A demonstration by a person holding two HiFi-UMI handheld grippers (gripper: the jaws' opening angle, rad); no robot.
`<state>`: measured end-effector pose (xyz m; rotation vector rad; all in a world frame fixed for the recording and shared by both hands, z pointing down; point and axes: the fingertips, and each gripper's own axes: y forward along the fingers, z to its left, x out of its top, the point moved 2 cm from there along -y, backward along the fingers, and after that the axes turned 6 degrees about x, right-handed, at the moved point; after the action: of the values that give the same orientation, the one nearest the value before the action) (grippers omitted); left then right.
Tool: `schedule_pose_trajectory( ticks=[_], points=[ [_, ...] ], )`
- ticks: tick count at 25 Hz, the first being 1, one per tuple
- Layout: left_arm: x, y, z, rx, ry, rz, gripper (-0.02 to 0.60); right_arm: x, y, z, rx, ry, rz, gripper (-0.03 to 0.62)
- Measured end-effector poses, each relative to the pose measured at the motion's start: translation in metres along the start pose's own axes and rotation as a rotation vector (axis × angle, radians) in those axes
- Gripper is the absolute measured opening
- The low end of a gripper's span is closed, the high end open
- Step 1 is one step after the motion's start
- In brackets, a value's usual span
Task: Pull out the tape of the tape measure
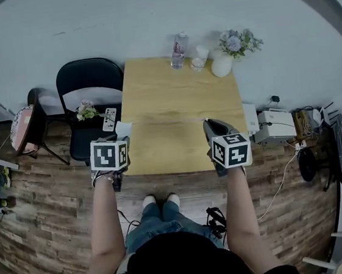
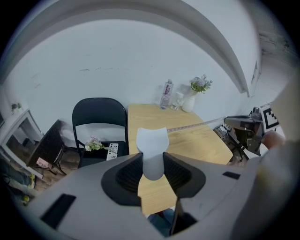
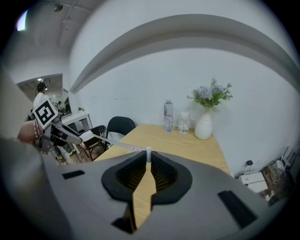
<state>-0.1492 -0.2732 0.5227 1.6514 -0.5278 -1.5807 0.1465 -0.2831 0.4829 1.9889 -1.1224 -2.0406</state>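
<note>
1. Nearest in the head view: your dark top (image 1: 179, 261) and both bare forearms (image 1: 105, 227), which reach out to the near edge of the wooden table (image 1: 178, 92).
2. Your left gripper (image 2: 153, 158) has its jaws partway apart and clamped on the pale body of the tape measure (image 2: 151, 139). The body stands upright between the pads, with its top sticking out past the jaw tips. In the head view it sits at the near left corner of the table.
3. Your right gripper (image 3: 147, 158) has its jaws narrow, almost together, pinching the white tip of the tape (image 3: 119, 145). This gripper is at the near right corner of the table.
4. The tape is out. It runs as a thin straight strip from the body in your left gripper to the tip in your right one, just inside the near edge. No view shows whether it touches the wood.
5. Along the far edge, toward the far right corner, stand a clear bottle (image 1: 178, 51), a glass (image 1: 199, 58) and a white vase (image 1: 222, 66) holding pale flowers (image 1: 238, 41).
6. A black chair (image 1: 88, 81) stands beside the table's left edge. On its seat lie a small posy (image 1: 86, 112) and a remote control (image 1: 110, 118).
7. A white box (image 1: 271, 119) with cables sits on the plank floor (image 1: 45, 221) off the table's right edge.
</note>
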Motion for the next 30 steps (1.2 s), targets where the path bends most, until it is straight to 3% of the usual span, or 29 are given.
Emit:
schedule_pose_trajectory(
  ticks=[7, 30],
  points=[
    [-0.030, 0.025, -0.003, -0.001, -0.065, 0.042, 0.141, -0.041, 0.018, -0.004, 0.018, 0.033, 0.110, 0.041],
    [-0.105, 0.083, 0.001, 0.069, -0.106, 0.200, 0.142, -0.129, 0.071, -0.008, 0.050, 0.129, 0.313, 0.043]
  ],
)
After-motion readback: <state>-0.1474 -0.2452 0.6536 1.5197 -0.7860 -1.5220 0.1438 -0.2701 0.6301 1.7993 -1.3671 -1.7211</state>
